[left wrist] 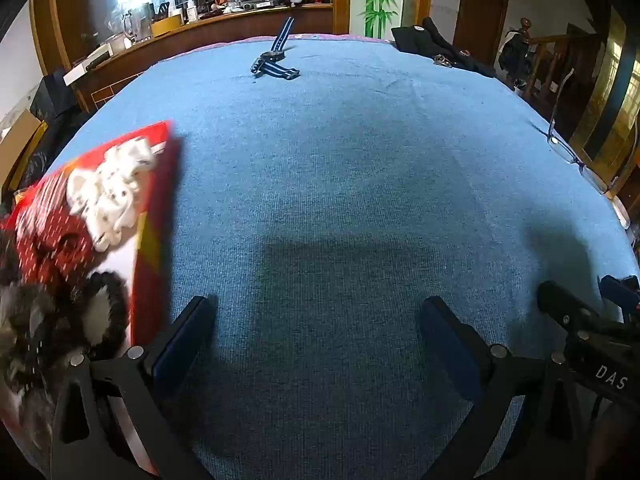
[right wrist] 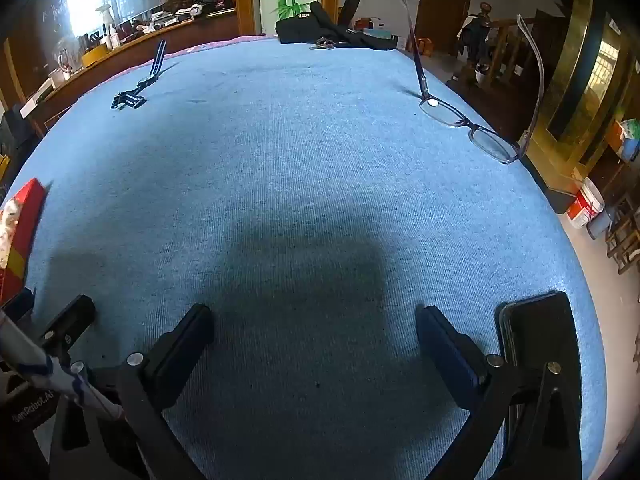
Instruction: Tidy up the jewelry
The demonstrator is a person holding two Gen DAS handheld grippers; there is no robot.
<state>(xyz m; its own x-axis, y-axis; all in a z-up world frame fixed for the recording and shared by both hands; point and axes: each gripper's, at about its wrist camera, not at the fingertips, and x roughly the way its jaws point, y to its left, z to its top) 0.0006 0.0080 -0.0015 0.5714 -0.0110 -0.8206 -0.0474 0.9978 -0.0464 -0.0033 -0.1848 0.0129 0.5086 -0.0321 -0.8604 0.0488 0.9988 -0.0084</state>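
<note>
**Both grippers empty over the blue cloth**

The left gripper [left wrist: 316, 344] and right gripper [right wrist: 316, 352] stand wide apart, holding nothing. The red box [left wrist: 154, 216] of hair ties lies at the cloth's left edge, the watch [left wrist: 274, 62] near the far edge, the glasses [right wrist: 468, 124] at the right edge.

both my wrist cameras look steeply down, close over the blue tablecloth [left wrist: 340, 160]; both views share the wristwatch [left wrist: 276, 62] and glasses [right wrist: 468, 124].

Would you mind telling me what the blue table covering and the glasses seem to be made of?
Blue table covering: looks like woven fabric, matte, with fine ribbed lines. Thin-framed glasses: probably glossy plastic frame, translucent purplish arms, clear lenses.
</note>
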